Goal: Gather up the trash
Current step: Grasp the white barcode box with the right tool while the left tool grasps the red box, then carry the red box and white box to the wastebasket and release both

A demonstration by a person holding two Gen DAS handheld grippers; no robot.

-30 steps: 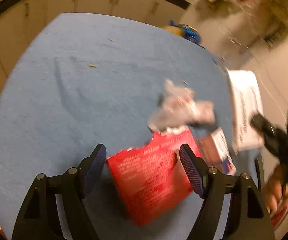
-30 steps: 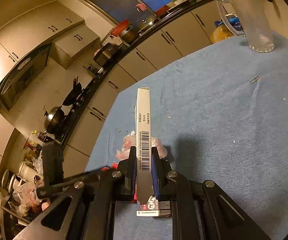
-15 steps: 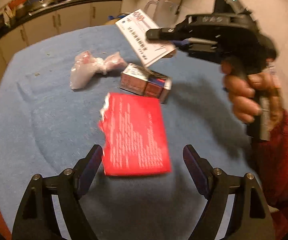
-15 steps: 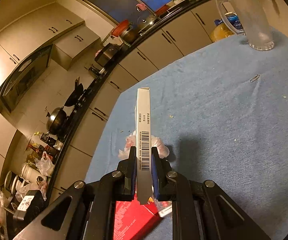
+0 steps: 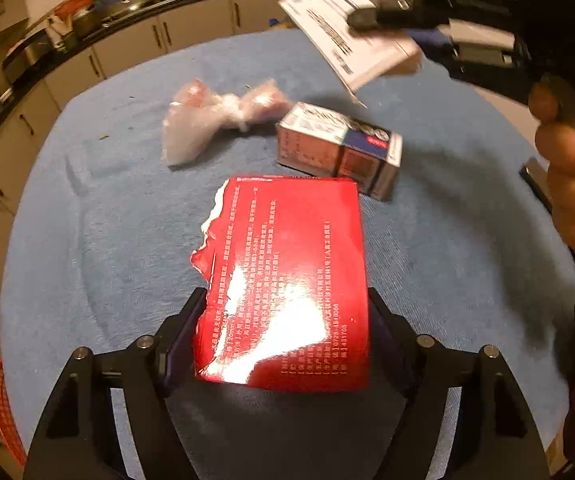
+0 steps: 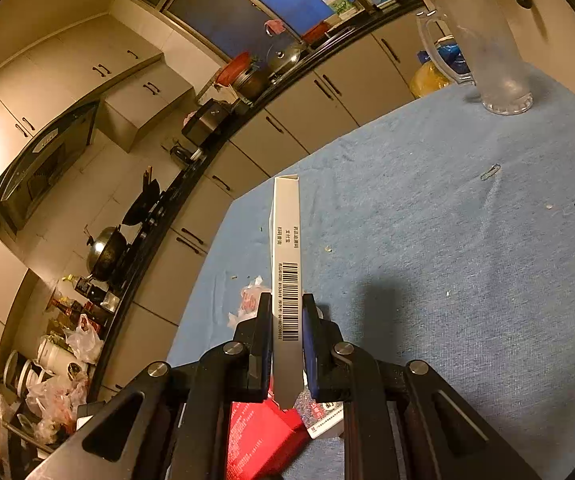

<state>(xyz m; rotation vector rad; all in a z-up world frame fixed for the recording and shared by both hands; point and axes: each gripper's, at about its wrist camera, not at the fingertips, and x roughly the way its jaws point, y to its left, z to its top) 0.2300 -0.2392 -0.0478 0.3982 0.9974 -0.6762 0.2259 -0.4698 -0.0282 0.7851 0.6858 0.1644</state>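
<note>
Risk: red carton (image 5: pixel 287 280) is thin, torn along one edge; could buckle or slip if squeezed off-centre. Left hand-held gripper (image 5: pixel 287 340) jaws w/ carton between, at its edges on worktop (image 5: pixel 87 240); firm clamp: cannot tell. Right hand-held gripper (image 6: pixel 285 336) clamped on white box (image 6: pixel 286 264), held above worktop.

Ahead of your left gripper (image 5: pixel 287 320), the red box (image 5: pixel 287 276) fills the gap between the fingers. Just beyond it the small carton (image 5: pixel 339 148) and the plastic wrap (image 5: pixel 215 120) block the far side. Bare blue cloth (image 5: pixel 99 220) lies open left and right. Past your right gripper (image 6: pixel 286 320), open cloth runs far-right to the jug (image 6: pixel 483 48).
</note>
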